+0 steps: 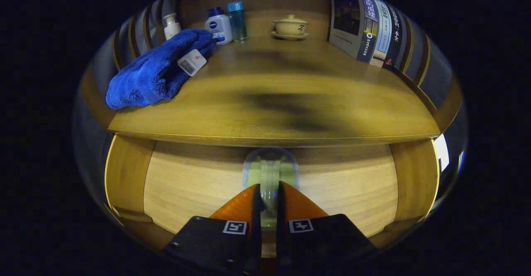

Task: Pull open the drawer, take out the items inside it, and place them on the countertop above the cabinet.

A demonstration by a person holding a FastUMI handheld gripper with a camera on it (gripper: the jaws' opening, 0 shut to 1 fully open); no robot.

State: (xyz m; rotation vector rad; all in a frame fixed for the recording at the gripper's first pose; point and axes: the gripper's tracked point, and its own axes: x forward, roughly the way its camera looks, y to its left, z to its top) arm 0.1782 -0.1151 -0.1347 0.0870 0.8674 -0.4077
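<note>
while the fingers (269, 197) sit clamped on the pale green drawer handle (269, 172), one on each side of its upright loop, the step in hand looks like the pull that opens the drawer (199, 184), which is closed for now, its front flush under the lip of the tabletop (290, 118). to do it well i would draw straight back along the drawer's own run, level and slow, keeping the grip firm so the smooth, glossy handle does not slide out; any sideways twist could jam the front against the side panels. the handle seems translucent plastic, rounded, set on a pale backing patch at the top centre of the front. the front is light, fine-grained wood, the tabletop a darker, polished wood. the items to take out are hidden inside. near the back left corner of the tabletop lies a plush blue towel (153, 72) with a tag, bottles (226, 23) behind it; a lidded ceramic cup (290, 27) sits at the back edge, books (365, 27) at the back right
</note>
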